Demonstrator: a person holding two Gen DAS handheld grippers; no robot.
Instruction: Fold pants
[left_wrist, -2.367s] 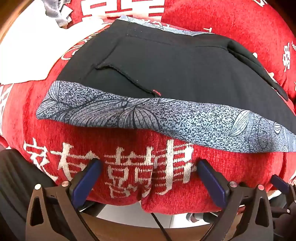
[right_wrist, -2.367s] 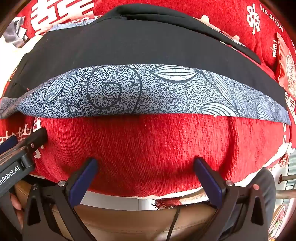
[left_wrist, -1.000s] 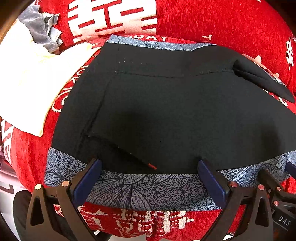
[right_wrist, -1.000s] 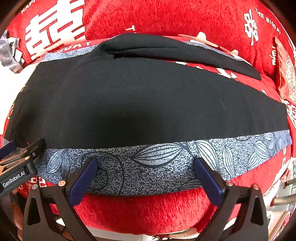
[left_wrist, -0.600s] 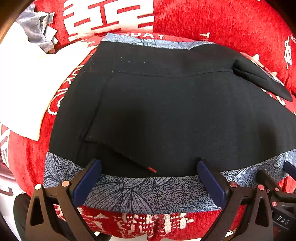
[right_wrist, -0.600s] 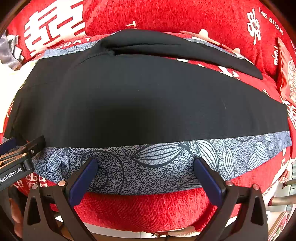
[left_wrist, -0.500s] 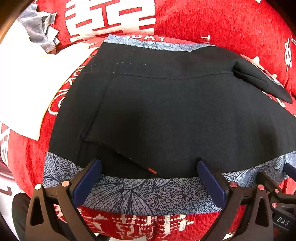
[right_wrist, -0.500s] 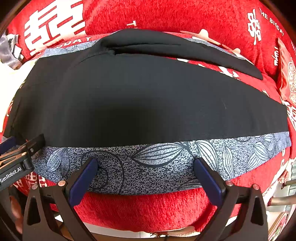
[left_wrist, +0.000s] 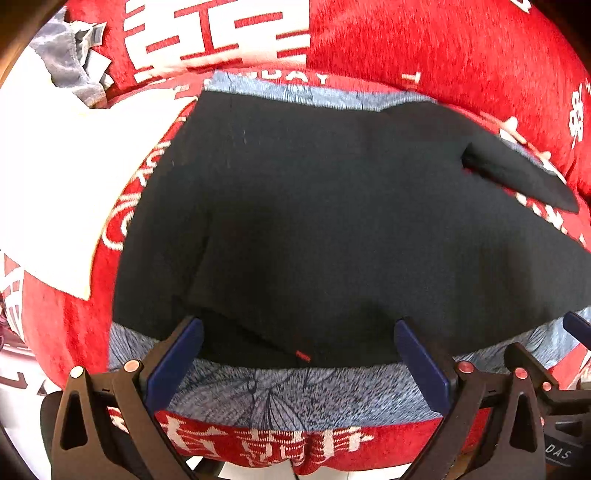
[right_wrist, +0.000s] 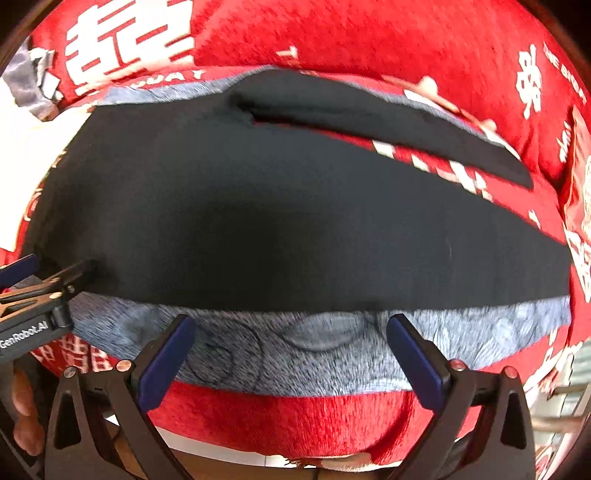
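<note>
Black pants (left_wrist: 332, 229) with a grey-blue leaf-print side band (left_wrist: 295, 391) lie spread flat on a red cushion. In the left wrist view my left gripper (left_wrist: 299, 362) is open, its blue fingers straddling the near band at the waist end, by a pocket with a small red tag (left_wrist: 303, 355). In the right wrist view the same pants (right_wrist: 295, 221) stretch across, and my right gripper (right_wrist: 291, 350) is open over the near print band (right_wrist: 314, 350). The left gripper (right_wrist: 40, 291) shows at that view's left edge.
The red cushion (left_wrist: 443, 55) with white characters rises as a backrest behind the pants. A white cloth (left_wrist: 66, 177) and a grey garment (left_wrist: 70, 70) lie at the left. The cushion's front edge (right_wrist: 295, 421) drops off just below the grippers.
Both grippers have moved forward from the cushion's front edge to over the pants' near print band. In the last half second they edged a little further in.
</note>
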